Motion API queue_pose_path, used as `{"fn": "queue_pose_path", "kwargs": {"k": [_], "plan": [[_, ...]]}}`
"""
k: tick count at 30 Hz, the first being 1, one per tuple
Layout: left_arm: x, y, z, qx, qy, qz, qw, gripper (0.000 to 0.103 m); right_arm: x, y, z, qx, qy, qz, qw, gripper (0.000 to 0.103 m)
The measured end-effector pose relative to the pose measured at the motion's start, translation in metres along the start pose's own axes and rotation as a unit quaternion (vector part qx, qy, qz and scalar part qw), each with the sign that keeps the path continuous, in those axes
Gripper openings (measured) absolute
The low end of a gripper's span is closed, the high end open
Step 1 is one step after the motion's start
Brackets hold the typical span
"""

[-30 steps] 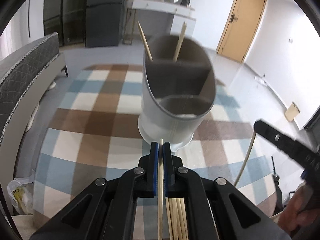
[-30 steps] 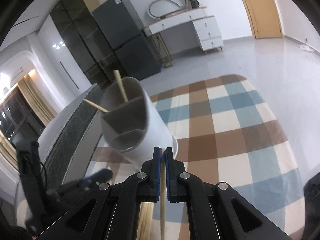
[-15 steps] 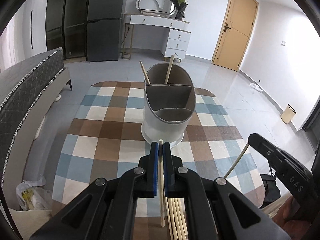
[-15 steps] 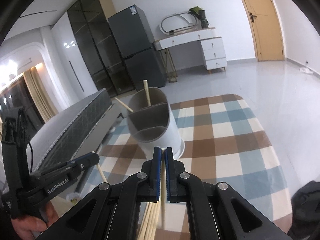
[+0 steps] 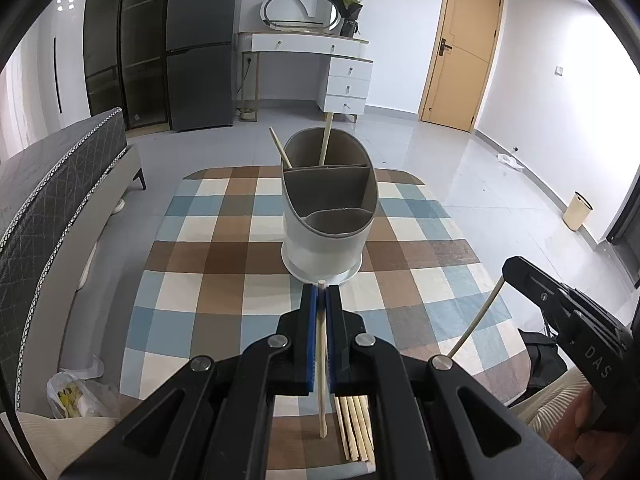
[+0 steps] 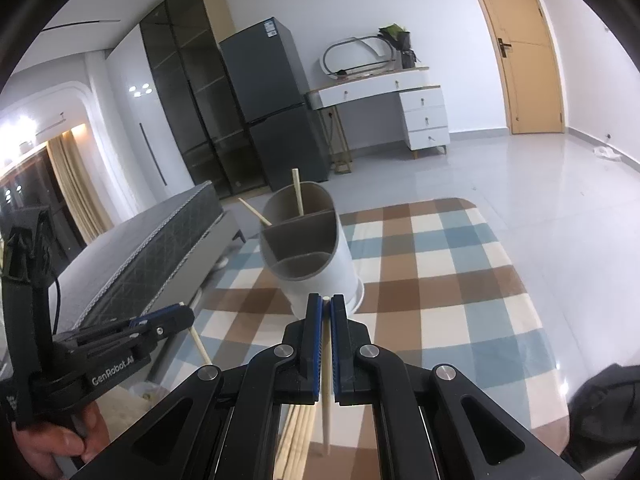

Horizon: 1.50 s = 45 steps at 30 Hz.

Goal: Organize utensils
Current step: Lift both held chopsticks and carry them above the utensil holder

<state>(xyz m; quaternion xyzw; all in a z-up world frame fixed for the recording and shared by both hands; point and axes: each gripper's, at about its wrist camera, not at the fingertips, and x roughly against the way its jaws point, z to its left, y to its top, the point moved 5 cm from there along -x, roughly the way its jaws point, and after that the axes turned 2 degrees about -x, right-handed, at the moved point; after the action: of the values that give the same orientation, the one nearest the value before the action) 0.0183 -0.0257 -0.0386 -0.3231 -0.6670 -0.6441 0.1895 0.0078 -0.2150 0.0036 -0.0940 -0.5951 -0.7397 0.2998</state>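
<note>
A white utensil holder (image 5: 326,216) with grey-brown compartments stands on the checked tabletop (image 5: 208,272); two wooden chopsticks (image 5: 325,142) lean in its far compartment. My left gripper (image 5: 321,292) is shut on a chopstick (image 5: 321,368) that hangs down between its blue pads, short of the holder. A bundle of loose chopsticks (image 5: 354,428) lies on the table below it. In the right wrist view the holder (image 6: 310,248) stands just ahead, and my right gripper (image 6: 326,306) is shut on another chopstick (image 6: 327,380). Each gripper shows in the other's view, the right gripper (image 5: 506,276) and the left gripper (image 6: 188,312).
A grey padded bed (image 5: 52,184) runs along the table's left side. A plastic bag (image 5: 78,392) lies on the floor by the near left corner. A dark bag (image 5: 540,364) sits at the right. Dark cabinets (image 5: 160,48), a white dresser (image 5: 320,68) and a door (image 5: 464,56) stand far behind.
Both grippers have pulled back and up from the holder, which now looks smaller and farther. Each still holds its chopstick. The loose bundle shows more fully below.
</note>
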Motion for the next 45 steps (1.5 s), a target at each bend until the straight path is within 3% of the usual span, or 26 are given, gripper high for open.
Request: {"fn": "queue_pose_path", "kwargs": {"k": [13, 26, 36, 45], "plan": [[0.019, 0.016, 0.000, -0.019, -0.014, -0.013, 0.9996, 0.000, 0.007, 0.013, 0.001, -0.007, 0.000, -0.014, 1.000, 0.003], [0.039, 0.093, -0.013, -0.001, -0.065, -0.045, 0.9969, 0.000, 0.013, 0.049, -0.012, -0.019, -0.016, -0.043, 0.999, 0.003], [0.032, 0.149, -0.007, 0.027, -0.092, -0.070, 0.9929, 0.000, 0.002, 0.118, -0.008, -0.003, -0.013, -0.077, 0.997, 0.003], [0.019, 0.196, 0.023, 0.059, -0.090, -0.101, 0.9890, 0.000, -0.036, 0.188, 0.033, 0.064, 0.016, -0.105, 0.992, 0.003]]}}
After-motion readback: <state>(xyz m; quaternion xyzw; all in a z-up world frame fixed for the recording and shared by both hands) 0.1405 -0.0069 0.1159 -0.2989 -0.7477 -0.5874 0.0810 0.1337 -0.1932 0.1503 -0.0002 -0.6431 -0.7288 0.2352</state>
